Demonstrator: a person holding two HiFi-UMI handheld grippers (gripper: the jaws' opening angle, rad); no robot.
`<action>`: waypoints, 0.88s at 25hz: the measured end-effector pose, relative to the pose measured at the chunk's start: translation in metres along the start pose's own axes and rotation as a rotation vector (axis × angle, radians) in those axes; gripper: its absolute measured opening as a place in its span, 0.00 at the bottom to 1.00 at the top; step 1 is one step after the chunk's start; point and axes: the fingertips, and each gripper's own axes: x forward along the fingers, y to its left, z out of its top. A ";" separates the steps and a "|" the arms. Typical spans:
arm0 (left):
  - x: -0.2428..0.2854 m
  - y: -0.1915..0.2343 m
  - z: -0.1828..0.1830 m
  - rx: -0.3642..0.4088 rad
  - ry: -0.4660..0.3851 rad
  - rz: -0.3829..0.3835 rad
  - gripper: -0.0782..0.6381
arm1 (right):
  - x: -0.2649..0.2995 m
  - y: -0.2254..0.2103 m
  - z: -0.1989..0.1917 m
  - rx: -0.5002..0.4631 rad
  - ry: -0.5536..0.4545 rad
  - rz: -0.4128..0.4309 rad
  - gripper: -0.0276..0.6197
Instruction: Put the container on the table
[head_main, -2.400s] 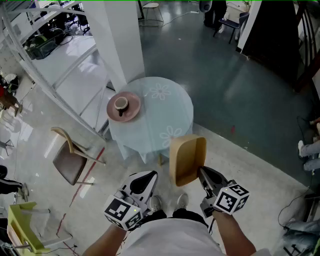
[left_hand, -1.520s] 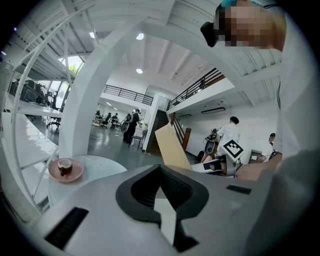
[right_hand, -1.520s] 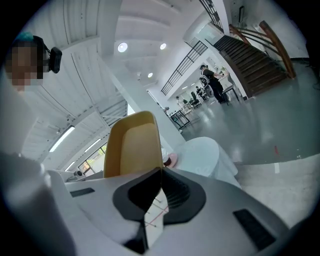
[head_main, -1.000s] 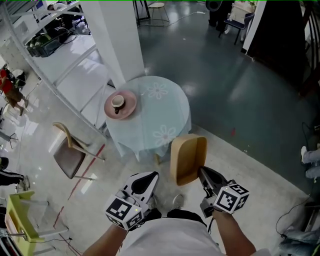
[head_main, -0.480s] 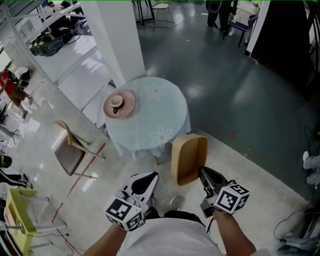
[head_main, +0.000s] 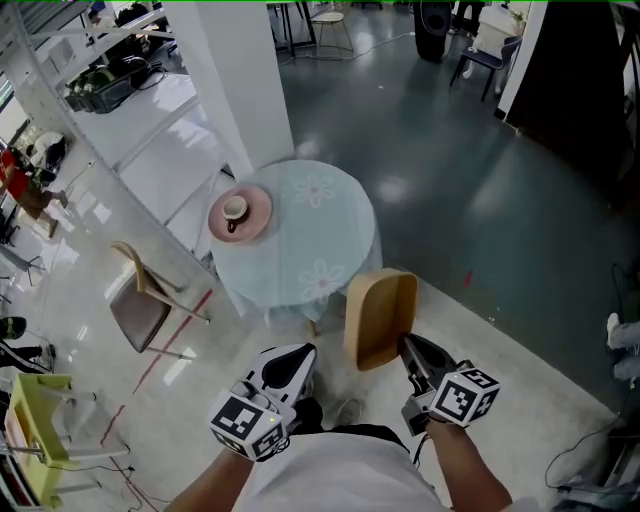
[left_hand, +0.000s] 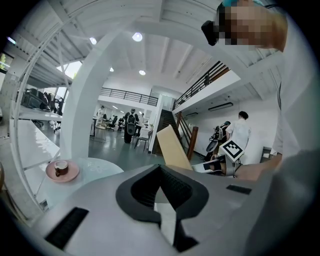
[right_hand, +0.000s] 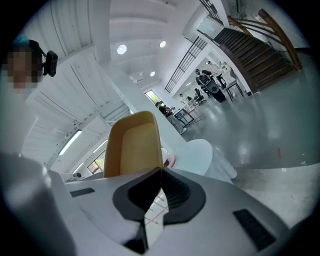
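A tan, scoop-shaped container (head_main: 378, 318) hangs over the floor just short of the round table (head_main: 330, 235) with its pale blue flowered cloth. My right gripper (head_main: 408, 350) is shut on the container's lower edge. In the right gripper view the container (right_hand: 134, 145) rises straight up from the closed jaws of that gripper (right_hand: 161, 169), with the table (right_hand: 202, 152) beyond. My left gripper (head_main: 295, 360) is shut and holds nothing. The left gripper view shows its closed tips (left_hand: 160, 167), the container (left_hand: 172, 147) and the table (left_hand: 102, 167).
A pink plate (head_main: 240, 213) with a cup on it sits on the table's left side. A white pillar (head_main: 235, 70) stands behind the table. A brown chair (head_main: 145, 300) is at the left and a yellow-green chair (head_main: 35, 440) at the lower left. The person's feet are below.
The person has stepped, so the floor and table have shifted slightly in the head view. Both grippers and the held container keep the same pose.
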 end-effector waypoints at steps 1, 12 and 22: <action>0.001 0.003 0.000 0.001 -0.001 0.003 0.14 | 0.003 -0.001 0.001 -0.002 -0.001 0.003 0.09; 0.025 0.041 0.013 0.011 -0.010 -0.006 0.14 | 0.041 -0.012 0.024 -0.005 -0.012 -0.005 0.09; 0.047 0.130 0.025 -0.009 0.009 -0.013 0.14 | 0.128 -0.005 0.040 0.001 0.017 -0.020 0.09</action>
